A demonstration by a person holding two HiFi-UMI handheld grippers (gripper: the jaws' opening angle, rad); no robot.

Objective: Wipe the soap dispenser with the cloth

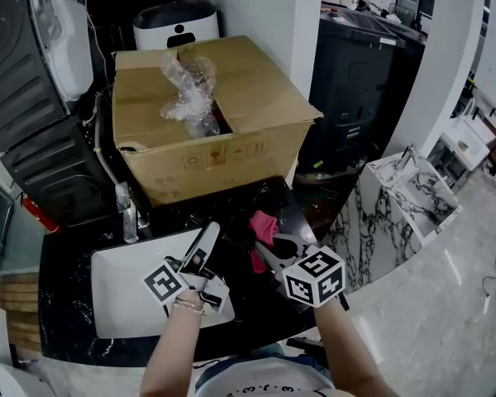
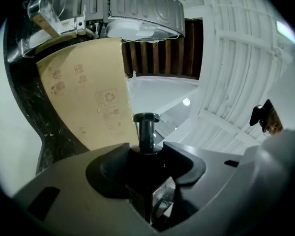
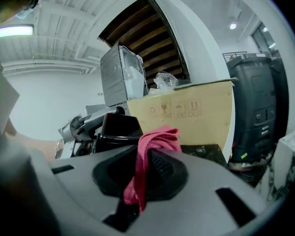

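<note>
One soap dispenser (image 2: 146, 132), one cloth (image 3: 155, 141)

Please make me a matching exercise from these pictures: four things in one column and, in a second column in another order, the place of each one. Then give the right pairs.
Things
1. soap dispenser
2. cloth
3. plastic wrap
4. faucet

Places
A. in the open top of the cardboard box
B. between the jaws of the right gripper
C. on the black counter, beside the white sink
D. between the jaws of the left gripper

Right pairs: 1-D, 2-B, 3-A, 4-C.
</note>
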